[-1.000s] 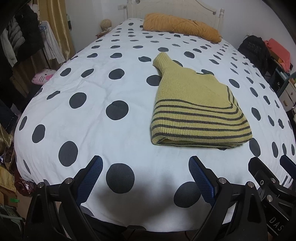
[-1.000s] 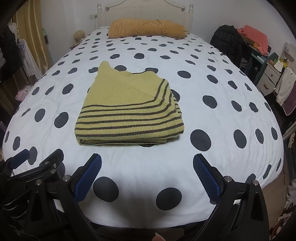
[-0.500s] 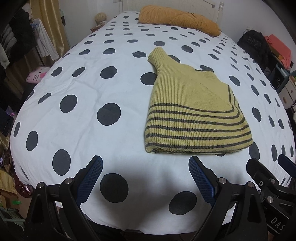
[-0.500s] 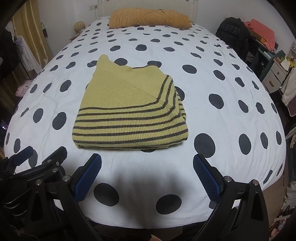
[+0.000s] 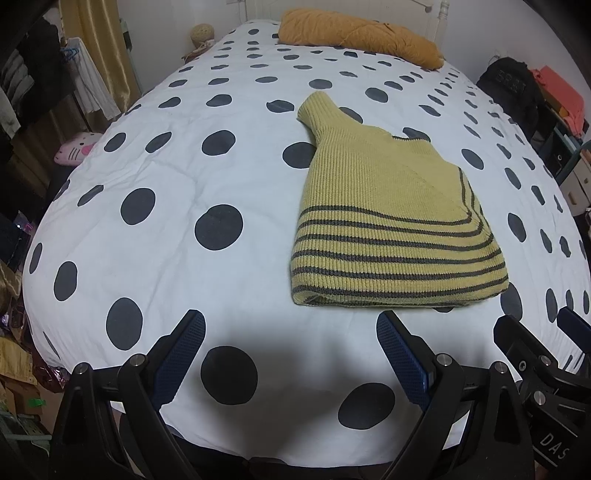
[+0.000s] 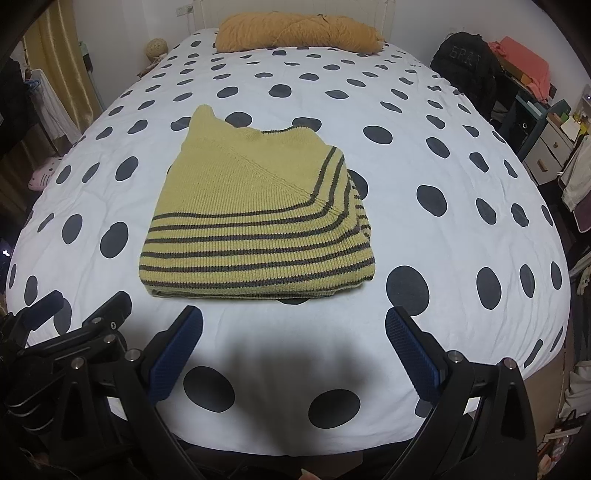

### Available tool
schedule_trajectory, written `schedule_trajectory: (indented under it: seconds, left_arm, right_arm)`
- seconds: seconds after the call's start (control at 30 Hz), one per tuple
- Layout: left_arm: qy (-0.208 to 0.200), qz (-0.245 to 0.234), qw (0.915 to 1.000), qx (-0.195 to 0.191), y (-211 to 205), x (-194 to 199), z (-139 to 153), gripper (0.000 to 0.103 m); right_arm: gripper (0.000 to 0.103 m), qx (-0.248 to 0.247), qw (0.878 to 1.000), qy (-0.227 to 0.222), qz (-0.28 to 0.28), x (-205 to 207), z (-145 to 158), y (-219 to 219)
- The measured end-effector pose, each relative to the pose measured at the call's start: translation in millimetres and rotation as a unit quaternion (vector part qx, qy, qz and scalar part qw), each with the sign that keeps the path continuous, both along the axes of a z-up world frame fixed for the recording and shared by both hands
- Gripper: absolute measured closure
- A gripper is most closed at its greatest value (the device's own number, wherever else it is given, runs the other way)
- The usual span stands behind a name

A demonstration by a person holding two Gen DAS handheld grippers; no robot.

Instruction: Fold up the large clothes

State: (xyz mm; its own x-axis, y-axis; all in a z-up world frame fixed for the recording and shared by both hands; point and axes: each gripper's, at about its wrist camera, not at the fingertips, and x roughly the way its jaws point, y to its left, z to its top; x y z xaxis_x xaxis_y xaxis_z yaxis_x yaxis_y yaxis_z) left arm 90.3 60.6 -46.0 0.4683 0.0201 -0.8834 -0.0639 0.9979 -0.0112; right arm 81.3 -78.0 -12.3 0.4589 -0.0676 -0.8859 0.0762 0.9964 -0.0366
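Observation:
A yellow knit sweater with dark stripes lies folded into a compact bundle on the white bed with black dots. A ribbed cuff pokes out at its far left corner. My left gripper hovers open over the bed's near edge, just short of the sweater's near left corner. My right gripper is open too, in front of the sweater's near fold. Neither holds anything. Each gripper shows at the edge of the other's view.
An orange pillow lies at the headboard. A black backpack and cluttered shelves stand to the right. Hanging clothes and a pink plush are on the left.
Both grippers have moved forward toward the sweater, which now looms larger and closer to the fingertips. Both stayed open. The sweater has not moved.

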Motion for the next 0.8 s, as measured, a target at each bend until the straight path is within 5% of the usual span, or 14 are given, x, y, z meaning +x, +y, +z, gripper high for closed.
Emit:
schedule_trajectory:
  seconds: [0.8]
  left_arm:
    - [-0.003, -0.002, 1.0, -0.003, -4.0, -13.3, 2.9, 0.009]
  right_arm:
    - [0.003, 0.0, 1.0, -0.002, -0.001, -4.9, 0.0, 0.2]
